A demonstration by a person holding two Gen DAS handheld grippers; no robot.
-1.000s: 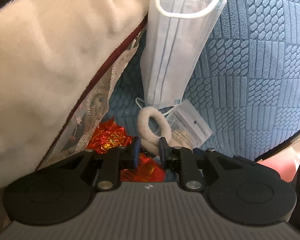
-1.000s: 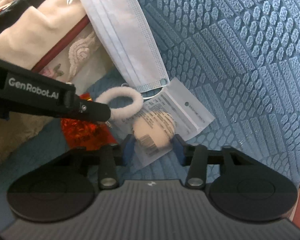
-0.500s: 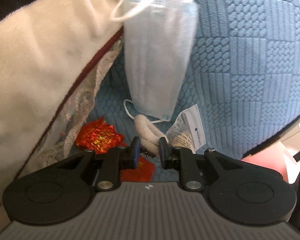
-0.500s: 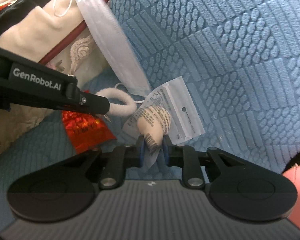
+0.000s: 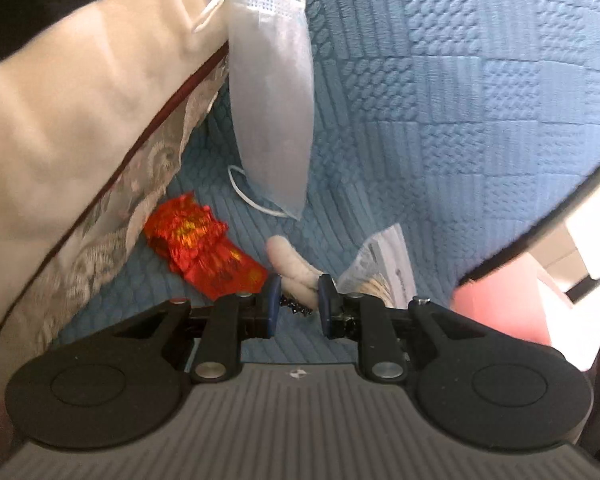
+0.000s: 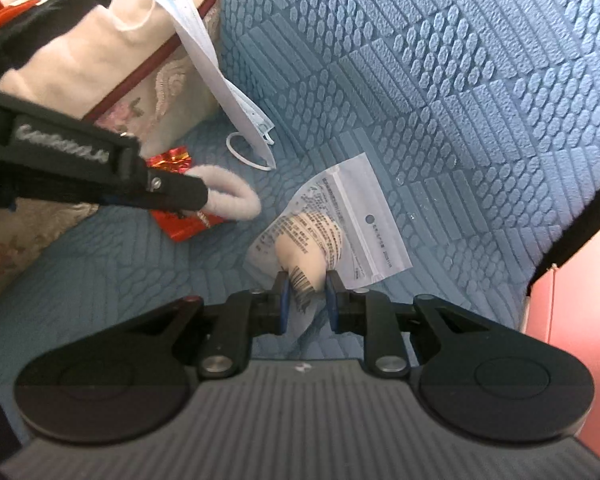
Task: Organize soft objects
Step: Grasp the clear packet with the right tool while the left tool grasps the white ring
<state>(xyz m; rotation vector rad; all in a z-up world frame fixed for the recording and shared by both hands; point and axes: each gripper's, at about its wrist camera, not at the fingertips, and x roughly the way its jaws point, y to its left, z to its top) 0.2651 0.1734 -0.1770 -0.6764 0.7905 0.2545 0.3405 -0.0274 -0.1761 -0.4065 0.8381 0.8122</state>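
My left gripper (image 5: 298,294) is shut on a fluffy white hair tie (image 5: 290,262) and holds it above the blue quilted surface (image 5: 460,120); the tie also shows in the right wrist view (image 6: 236,198) beside the left gripper's finger (image 6: 172,192). My right gripper (image 6: 307,294) is shut on a clear printed packet with a beige sponge inside (image 6: 328,232), lifted off the surface. The packet's edge shows in the left wrist view (image 5: 384,264). A light blue face mask (image 5: 274,112) leans against a cream cushion (image 5: 80,120), also in the right wrist view (image 6: 220,92).
A crumpled red foil wrapper (image 5: 204,244) lies on the blue surface by the cushion, also seen in the right wrist view (image 6: 180,224). The cushion has a lace trim and dark red piping. A pink object (image 6: 580,340) stands past the right edge of the surface.
My right gripper closed on the packet and lifted it. My left gripper raised the hair tie off the surface. Both views pulled back; the mask shifted and folded against the cushion.
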